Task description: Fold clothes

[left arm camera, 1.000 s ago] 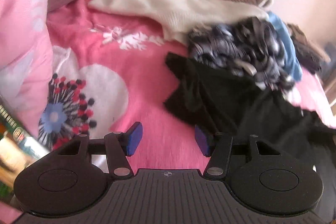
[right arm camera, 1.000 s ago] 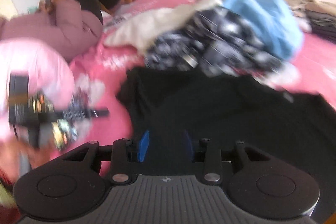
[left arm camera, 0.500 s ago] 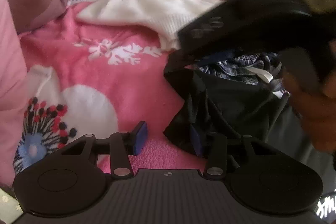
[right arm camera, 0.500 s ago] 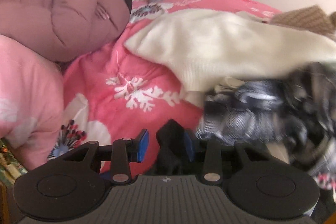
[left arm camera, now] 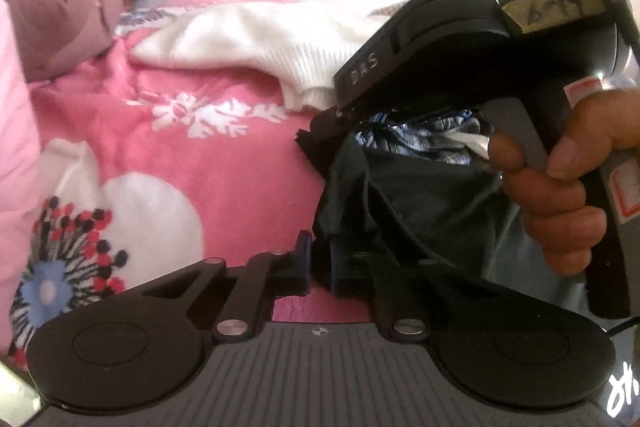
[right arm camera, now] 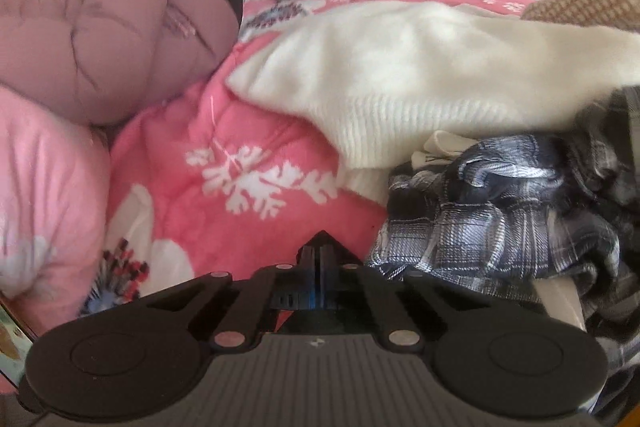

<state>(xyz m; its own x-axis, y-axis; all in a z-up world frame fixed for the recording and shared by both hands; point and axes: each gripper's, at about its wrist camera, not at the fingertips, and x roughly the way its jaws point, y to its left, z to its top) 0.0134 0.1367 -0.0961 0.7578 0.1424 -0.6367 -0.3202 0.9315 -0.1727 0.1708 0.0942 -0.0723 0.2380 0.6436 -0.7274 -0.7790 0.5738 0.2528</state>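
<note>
Left wrist view: left gripper (left arm camera: 319, 263) pinches the black garment (left arm camera: 420, 195) at lower centre, right gripper (right arm camera: 319, 267) clamps its corner. Folding has barely begun; the white sweater (right arm camera: 400, 67) and plaid shirt (right arm camera: 500, 211) wait crumpled on the bed (right arm camera: 240, 131).

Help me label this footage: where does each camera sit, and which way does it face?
Left wrist: on the left tool, looking down its fingers at the black garment they pinch; the right hand shows.
Right wrist: on the right tool, shut on a black fabric corner, facing the plaid shirt; no hand shows.
Shared: the white sweater and pink blanket.
</note>
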